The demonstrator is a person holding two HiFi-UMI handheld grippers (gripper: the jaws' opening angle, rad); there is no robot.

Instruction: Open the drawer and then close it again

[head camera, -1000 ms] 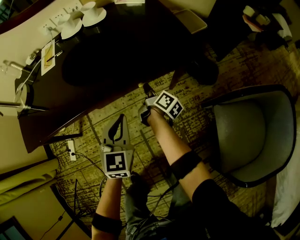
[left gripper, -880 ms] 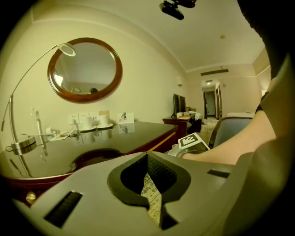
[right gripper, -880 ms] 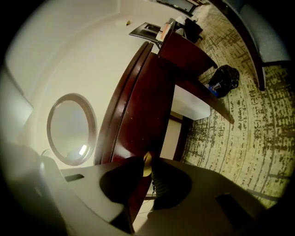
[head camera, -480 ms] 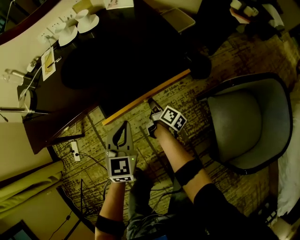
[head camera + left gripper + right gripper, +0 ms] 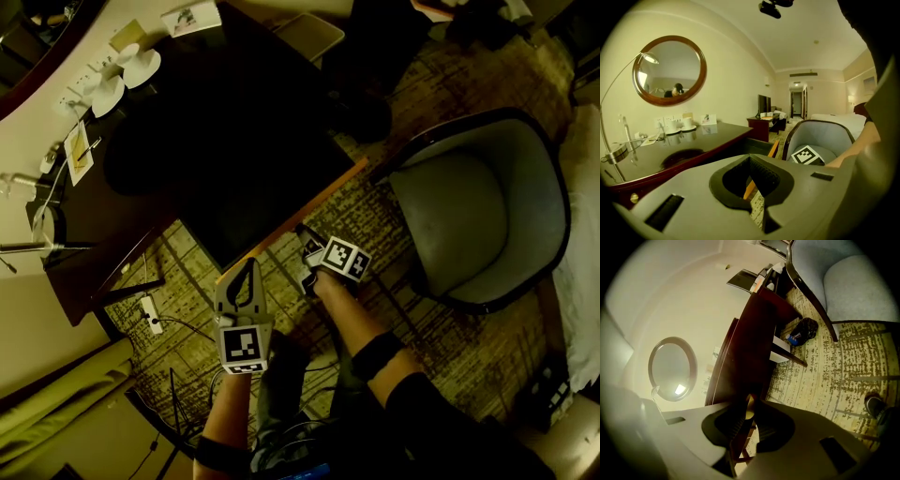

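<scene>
Dark wood desk drawer [image 5: 291, 217] stood pulled out. Right gripper [image 5: 306, 236] was clamped on its pale knob [image 5: 749, 408]. Left gripper [image 5: 247, 270] hung beside it, jaws together and empty.

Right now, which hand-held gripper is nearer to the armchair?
Right. The right hand-held gripper grips the drawer, short of the armchair; the left hand-held gripper hangs beyond it, farther away.
</scene>
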